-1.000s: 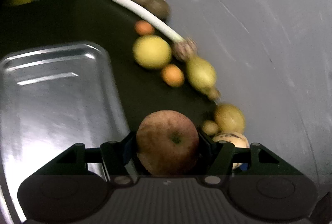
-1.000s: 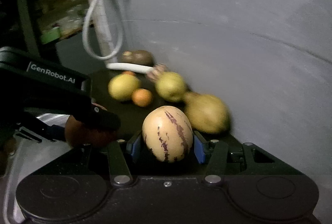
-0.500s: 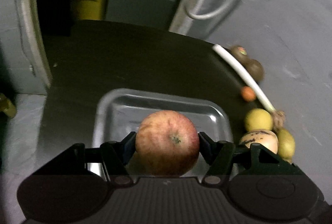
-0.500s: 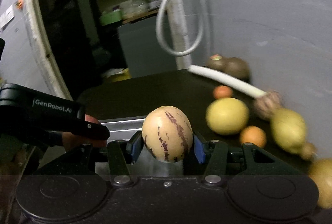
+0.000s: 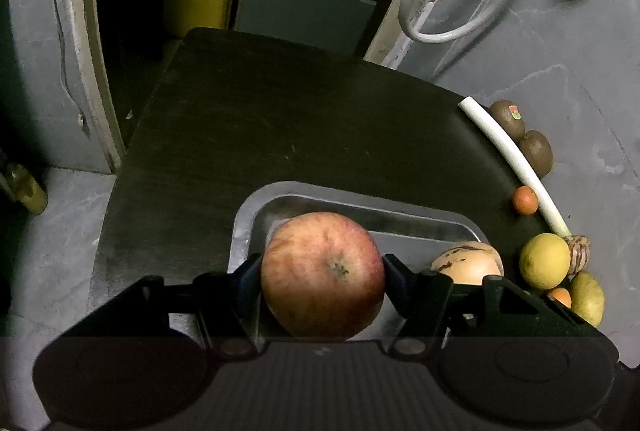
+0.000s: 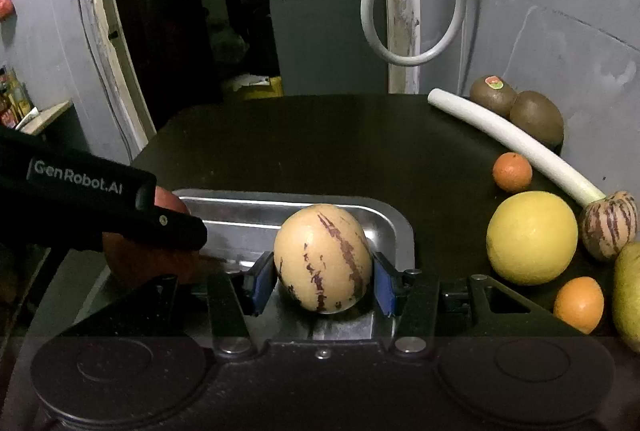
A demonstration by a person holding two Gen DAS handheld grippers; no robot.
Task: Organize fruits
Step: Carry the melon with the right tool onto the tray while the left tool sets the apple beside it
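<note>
**Apple and pepino melon held over the steel tray**

While both grippers hang above the metal tray on the dark table, each is clamped on a fruit. The left gripper pinches a red apple between its pads, stem end facing the camera, with the tray's far rim just beyond it. The right gripper squeezes a cream pepino melon with purple streaks between its blue pads, upright, over the tray's right part. To the right gripper's right, on the table by the wall, lie a yellow lemon, two small oranges, a second striped pepino, a white leek stalk and two kiwis beyond it.
</note>
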